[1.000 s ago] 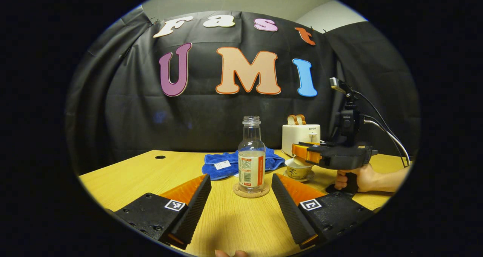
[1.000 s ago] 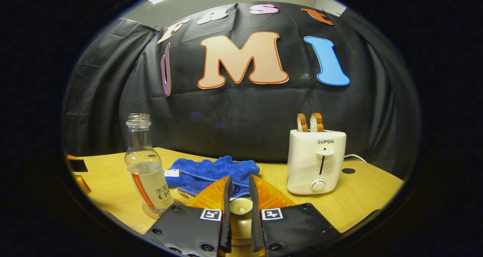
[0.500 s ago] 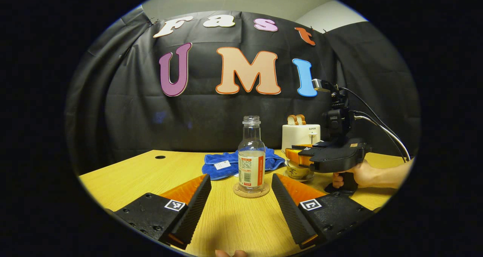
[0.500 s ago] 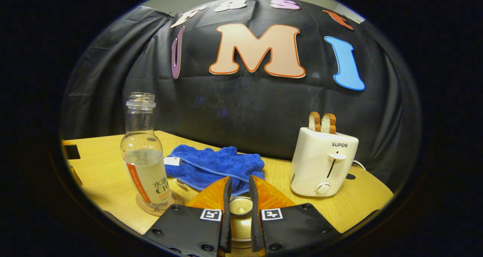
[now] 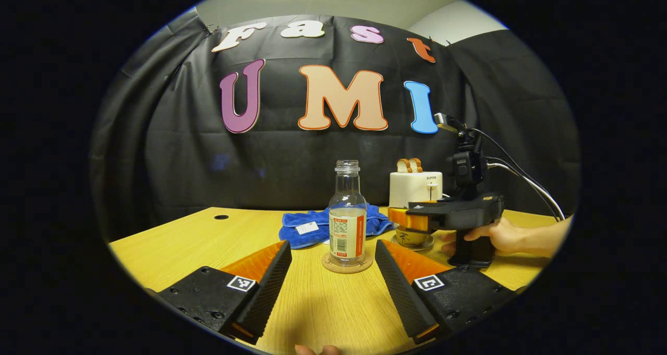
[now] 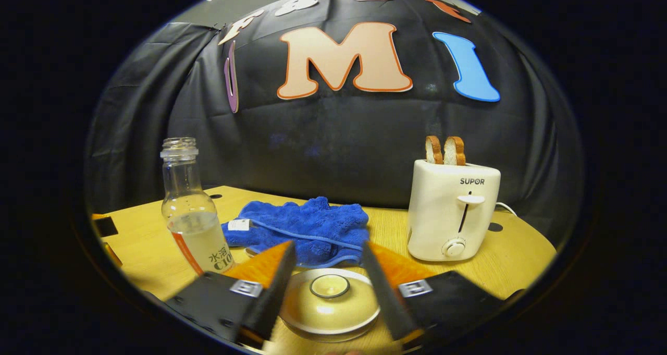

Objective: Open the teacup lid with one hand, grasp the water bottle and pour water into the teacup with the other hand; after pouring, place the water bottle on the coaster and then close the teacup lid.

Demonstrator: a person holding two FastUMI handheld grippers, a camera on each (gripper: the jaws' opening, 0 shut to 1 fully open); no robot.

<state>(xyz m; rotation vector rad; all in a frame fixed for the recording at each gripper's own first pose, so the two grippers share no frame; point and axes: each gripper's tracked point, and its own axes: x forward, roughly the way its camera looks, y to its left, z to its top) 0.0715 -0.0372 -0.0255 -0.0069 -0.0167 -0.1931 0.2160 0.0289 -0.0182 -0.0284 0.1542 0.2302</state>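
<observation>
Since 0.5 s ago the right gripper (image 6: 328, 297) fingers have spread from nearly closed on the lid knob to wide apart, lid (image 6: 329, 304) now free between them at bottom centre of right gripper view, knob untouched. Lid sits closed on the teacup (image 5: 411, 237), seen right of centre in left gripper view under the right gripper (image 5: 401, 218), a hand (image 5: 500, 236) on its handle. Left gripper (image 5: 333, 279) unchanged: fingers wide open, holding nothing, lower centre. Water bottle (image 5: 347, 220) upright on the coaster (image 5: 346, 265) at frame centre between the left fingers' lines, part filled, no cap. Blue cloth (image 6: 305, 230) behind, toaster (image 6: 452, 209) with two bread slices at right, all on the wooden table (image 5: 312, 313)
</observation>
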